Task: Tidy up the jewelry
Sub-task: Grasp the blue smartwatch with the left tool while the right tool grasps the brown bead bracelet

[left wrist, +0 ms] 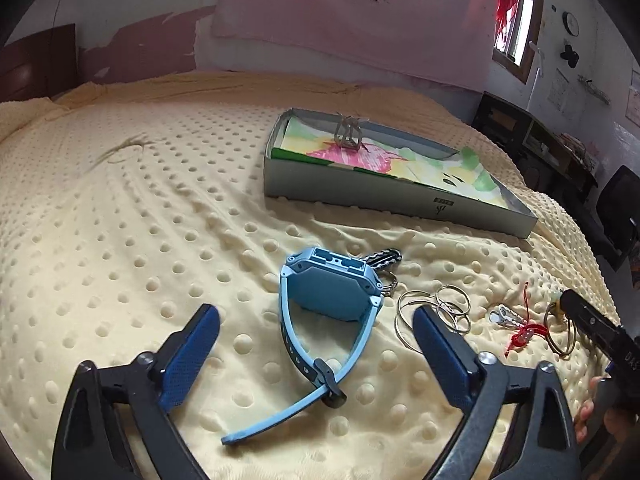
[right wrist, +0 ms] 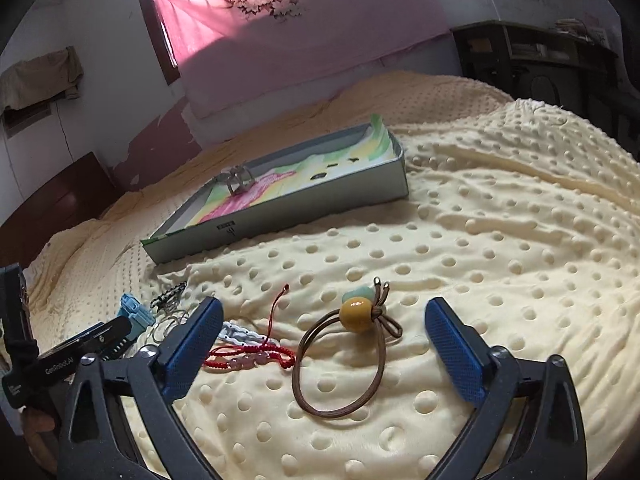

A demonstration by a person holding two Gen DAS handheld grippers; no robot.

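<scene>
Item 1: we are holding the left gripper (left wrist: pixel 316 330) with its blue-padded fingers (left wrist: pixel 192 354) spread wide and grasping nothing, hovering over a light blue smartwatch (left wrist: pixel 334 286) that is lying on the bed's cream dotted blanket (left wrist: pixel 120 220); the watch body is sitting between the two fingers, its strap (left wrist: pixel 296 400) trailing toward the camera

Item 2: we are holding the right gripper (right wrist: pixel 324 340) with its fingers (right wrist: pixel 456 354) likewise released and empty, framing a brown hair tie (right wrist: pixel 340 364) with a yellow bead (right wrist: pixel 357 314) lying flat on the blanket (right wrist: pixel 500 240)

Item 3: just beside the right gripper's left finger a red cord bracelet (right wrist: pixel 256 354) with pink beads is lying, touching the hair tie's loop; a white item (right wrist: pixel 244 334) is resting behind it, too small for us to tell further

Item 4: thin gold hoops (left wrist: pixel 434 306) are lying near the watch, partly behind the left gripper's right finger; a dark braided piece (left wrist: pixel 382 258) is peeking out behind the watch body

Item 5: a shallow grey box (left wrist: pixel 400 200) with a flowered lining is sitting farther back on the bed, well apart from the loose pieces; a small silver openwork object (left wrist: pixel 349 132) is standing inside it near the far end

Item 6: a pink curtain (left wrist: pixel 360 20) is hanging behind the bed
</scene>
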